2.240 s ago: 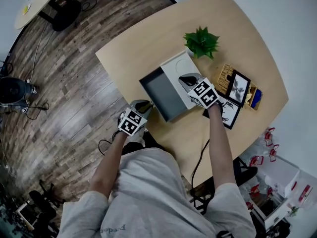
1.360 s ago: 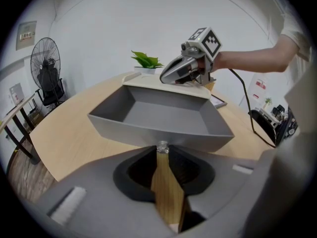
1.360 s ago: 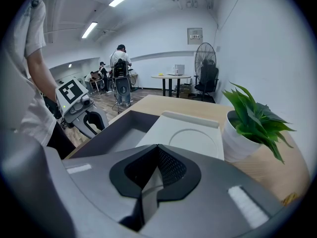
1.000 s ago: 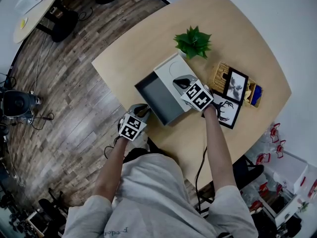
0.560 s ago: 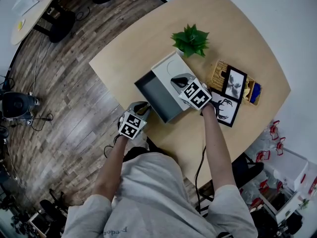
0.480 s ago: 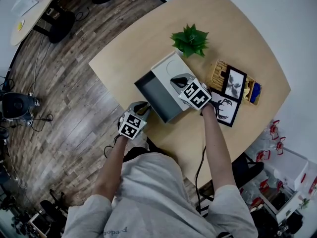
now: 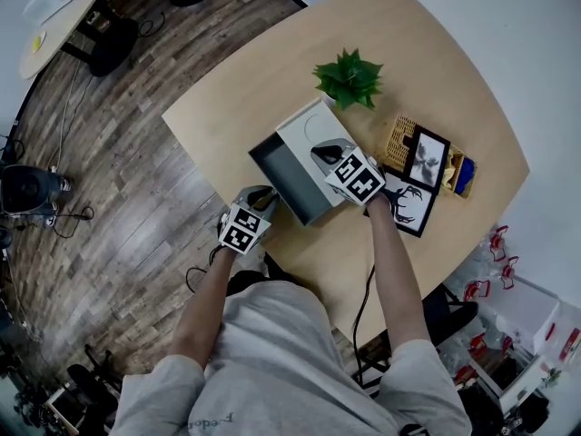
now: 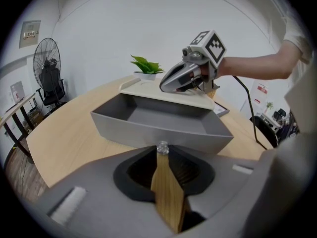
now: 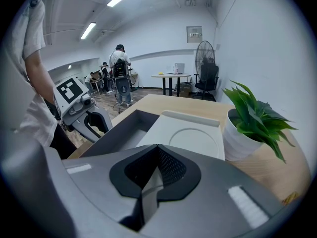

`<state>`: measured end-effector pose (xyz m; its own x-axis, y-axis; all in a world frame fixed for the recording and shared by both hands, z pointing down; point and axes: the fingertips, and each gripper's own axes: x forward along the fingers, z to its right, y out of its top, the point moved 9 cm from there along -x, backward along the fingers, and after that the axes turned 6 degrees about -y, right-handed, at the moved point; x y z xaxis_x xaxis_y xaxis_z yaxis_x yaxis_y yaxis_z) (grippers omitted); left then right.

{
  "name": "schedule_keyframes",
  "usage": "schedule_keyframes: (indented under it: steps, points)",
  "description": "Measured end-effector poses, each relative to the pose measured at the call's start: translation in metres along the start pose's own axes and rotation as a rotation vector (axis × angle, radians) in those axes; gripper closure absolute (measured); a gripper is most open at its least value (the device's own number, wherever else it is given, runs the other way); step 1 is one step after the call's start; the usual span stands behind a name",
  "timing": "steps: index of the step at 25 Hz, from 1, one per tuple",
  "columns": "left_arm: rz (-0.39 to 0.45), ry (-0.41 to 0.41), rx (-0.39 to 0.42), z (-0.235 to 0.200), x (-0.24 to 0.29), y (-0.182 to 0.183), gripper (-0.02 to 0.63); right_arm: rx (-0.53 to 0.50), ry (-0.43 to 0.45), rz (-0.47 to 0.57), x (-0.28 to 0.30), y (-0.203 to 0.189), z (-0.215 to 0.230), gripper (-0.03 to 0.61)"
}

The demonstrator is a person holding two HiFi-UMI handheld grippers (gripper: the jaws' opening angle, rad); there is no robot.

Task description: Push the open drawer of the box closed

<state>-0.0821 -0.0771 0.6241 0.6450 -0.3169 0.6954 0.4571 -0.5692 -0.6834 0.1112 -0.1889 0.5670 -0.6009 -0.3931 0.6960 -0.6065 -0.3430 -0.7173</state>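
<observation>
The white box (image 7: 307, 133) stands mid-table with its grey drawer (image 7: 283, 176) pulled out toward me. In the left gripper view the drawer (image 8: 159, 131) fills the middle, and its small clear knob (image 8: 162, 147) sits right at my jaw tips. My left gripper (image 7: 263, 193) (image 8: 162, 155) is shut, with its tips at the drawer front. My right gripper (image 7: 320, 150) (image 9: 157, 148) is shut and rests over the box's white top (image 9: 194, 136). It also shows in the left gripper view as the right gripper (image 8: 174, 81) lying on the lid.
A potted green plant (image 7: 349, 76) (image 9: 253, 117) stands just behind the box. To the right are a wicker basket (image 7: 399, 138) and black picture frames (image 7: 423, 160). The table's near edge (image 7: 227, 189) runs close behind the left gripper. People and a fan show far off in the room.
The left gripper stays at the drawer front and the right one on the lid. The drawer seems to stick out slightly less than before; the view has shifted a little.
</observation>
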Motion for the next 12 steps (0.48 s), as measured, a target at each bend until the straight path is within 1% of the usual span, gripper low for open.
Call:
schedule_keyframes:
  steps: [3, 12]
  points:
    - [0.002, -0.002, -0.001, 0.0, 0.002, 0.002, 0.485, 0.014, 0.005, -0.017, -0.002, 0.002, -0.001, 0.577]
    - [0.009, -0.013, 0.007, 0.0, 0.012, 0.012, 0.485, 0.008, 0.001, -0.013, -0.001, 0.001, -0.001, 0.577]
